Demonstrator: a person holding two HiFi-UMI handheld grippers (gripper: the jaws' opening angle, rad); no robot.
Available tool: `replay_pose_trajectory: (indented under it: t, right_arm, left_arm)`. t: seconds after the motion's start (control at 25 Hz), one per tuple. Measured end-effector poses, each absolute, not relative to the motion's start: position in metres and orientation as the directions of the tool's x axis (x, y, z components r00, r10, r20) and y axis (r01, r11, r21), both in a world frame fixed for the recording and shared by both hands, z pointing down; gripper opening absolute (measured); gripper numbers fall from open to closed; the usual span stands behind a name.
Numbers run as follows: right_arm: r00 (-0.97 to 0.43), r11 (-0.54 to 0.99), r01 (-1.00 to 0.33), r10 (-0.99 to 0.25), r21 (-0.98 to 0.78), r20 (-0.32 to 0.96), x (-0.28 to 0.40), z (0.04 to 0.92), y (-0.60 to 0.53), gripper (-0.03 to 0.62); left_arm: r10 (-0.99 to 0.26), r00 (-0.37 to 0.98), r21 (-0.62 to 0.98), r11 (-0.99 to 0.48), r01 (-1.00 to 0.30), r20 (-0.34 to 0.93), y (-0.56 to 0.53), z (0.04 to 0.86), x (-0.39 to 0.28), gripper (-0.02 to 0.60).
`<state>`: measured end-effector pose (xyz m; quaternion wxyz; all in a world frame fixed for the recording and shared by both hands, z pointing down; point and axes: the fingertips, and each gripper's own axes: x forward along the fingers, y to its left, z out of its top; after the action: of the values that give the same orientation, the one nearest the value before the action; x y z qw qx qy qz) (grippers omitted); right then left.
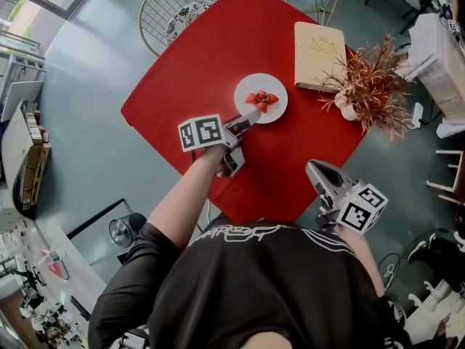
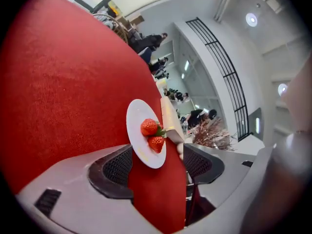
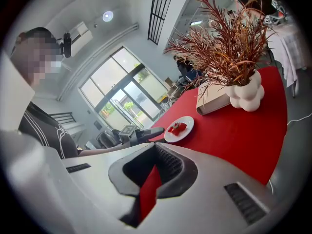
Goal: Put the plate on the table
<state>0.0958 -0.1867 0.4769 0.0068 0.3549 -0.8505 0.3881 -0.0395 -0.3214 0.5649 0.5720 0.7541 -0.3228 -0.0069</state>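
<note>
Plate (image 1: pixel 273 86) of strawberries (image 1: pixel 261 100) sits flat on table (image 1: pixel 211 64). Left tongs (image 1: pixel 251 115) wide open, gripping nothing, rim at tips. Back out straight, don't drag it. Right tongs (image 1: pixel 314 169) closed, empty.

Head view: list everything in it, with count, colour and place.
cloth-covered square table: one, red, centre.
round ceramic plate: one, white, mid-table.
strawberries: two or three, red, on the plate.
hardcover book: one, cream, on the table beyond the plate.
bulbous vase: one, white, right corner, holding rust-red dried sprigs.
wire chair: one, gold, past the table's far edge.
left gripper: one, grey, open at the plate's near rim.
right gripper: one, grey, at the table's near-right edge, closed, empty.
</note>
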Motion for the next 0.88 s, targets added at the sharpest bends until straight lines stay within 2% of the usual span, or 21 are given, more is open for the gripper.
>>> replay_pose_trajectory:
  t: [0.2,0.52,0.64,0.88]
  right_arm:
    - [-0.752,0.437,-0.598,-0.596,-0.672,0.281,0.096,0.478,-0.187,0.006]
    - [-0.757,0.435,-0.592,-0.589,-0.678,0.283,0.097,0.482,-0.189,0.006]
    - [-0.757,0.432,-0.591,-0.588,-0.681,0.284,0.097,0.484,-0.189,0.006]
    - [-0.768,0.45,-0.581,-0.581,-0.678,0.272,0.095,0.48,-0.19,0.006]
  left_arm:
    - [-0.448,0.765,0.764,-0.237,-0.601,0.463,-0.316,0.57,-0.041,0.316]
    - [-0.401,0.656,0.484,-0.453,-0.748,0.639,-0.304,0.581,-0.043,0.315]
    - [-0.4,0.624,0.392,-0.524,-0.756,0.671,-0.301,0.582,-0.042,0.314]
    - [-0.402,0.612,0.335,-0.573,-0.748,0.681,-0.295,0.581,-0.043,0.281]
